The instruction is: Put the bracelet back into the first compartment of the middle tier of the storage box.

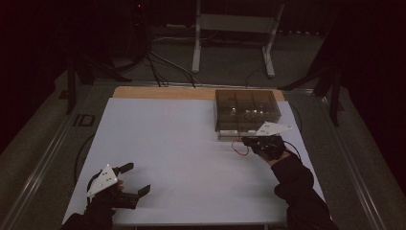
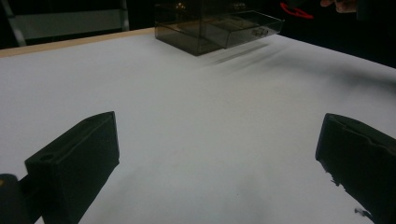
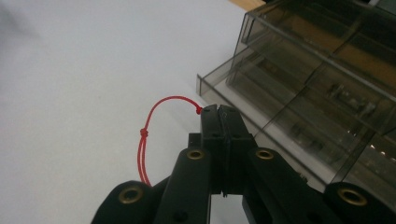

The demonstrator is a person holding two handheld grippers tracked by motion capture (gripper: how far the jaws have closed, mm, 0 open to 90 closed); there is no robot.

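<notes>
Left tool point(image 1: 136, 181): jaws wide apart, nothing between them, near the front left corner of the white worktop point(image 1: 177, 158). Right tool point(image 1: 249, 142): jaws pressed together, pinching a red string point(image 3: 148, 125) at its end (a knotted loop that hangs off to the side of the jaws), held just in front of a smoky clear drawer box point(image 1: 246, 109) at the far right of the worktop. One drawer point(image 2: 250, 28) stands pulled out toward the tool.
</notes>
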